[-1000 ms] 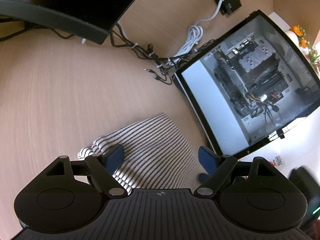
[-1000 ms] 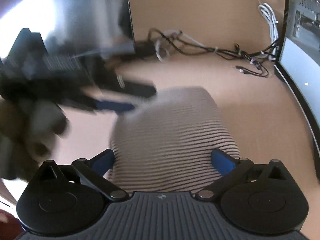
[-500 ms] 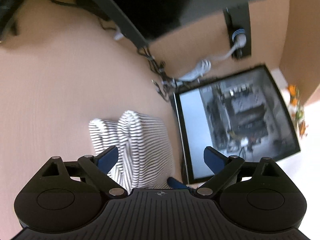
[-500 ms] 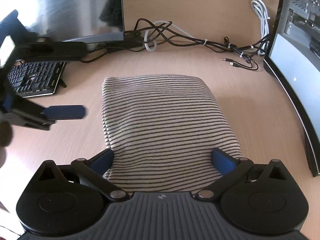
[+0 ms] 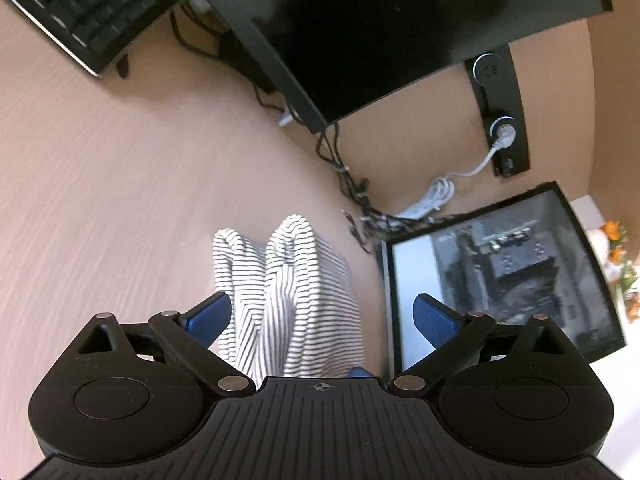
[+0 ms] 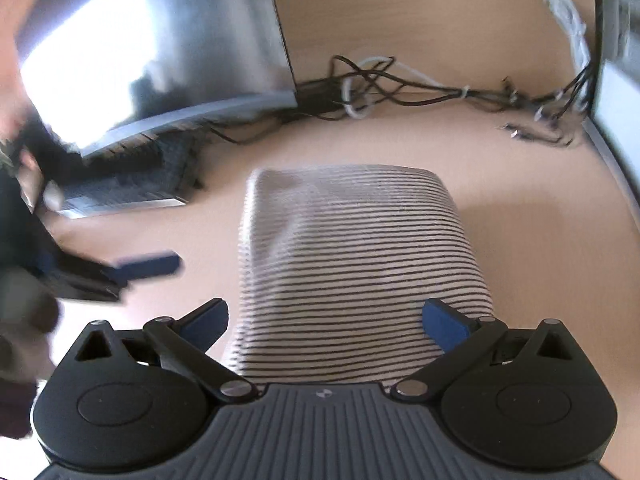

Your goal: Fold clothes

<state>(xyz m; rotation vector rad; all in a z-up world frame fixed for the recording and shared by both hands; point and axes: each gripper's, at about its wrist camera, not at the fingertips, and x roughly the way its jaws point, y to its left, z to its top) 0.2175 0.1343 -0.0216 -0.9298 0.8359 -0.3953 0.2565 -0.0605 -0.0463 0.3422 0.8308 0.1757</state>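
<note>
Since the earlier frames the left gripper [image 5: 322,316] had swung away from the striped garment [image 6: 356,268] to its left side, and its jaws had just been opening, with nothing pinched between them. That garment lay as a folded, roughly rectangular bundle on the wooden desk [image 5: 120,208], its long axis running from near to far in the right wrist view, a rounded fold at the far end. Directly ahead of and below the right gripper [image 6: 324,320] it sat, framed by jaws spread wide and not pressing the cloth (the nearer of the two tools, by my judgement). In that view the left gripper [image 6: 148,266] hovered blurred just beside the bundle's left edge, apart from it. Any coming fold or lift would likely turn on that near end under the right tool. Seen from the left wrist, the bundle showed two rounded layered edges. Beyond it, a tangle of cables [image 6: 400,88] ran along the far edge, a keyboard [image 5: 80,8] and a dark monitor [image 5: 380,28] stood far left, and a glass-sided computer case [image 5: 500,280] stood right.
</note>
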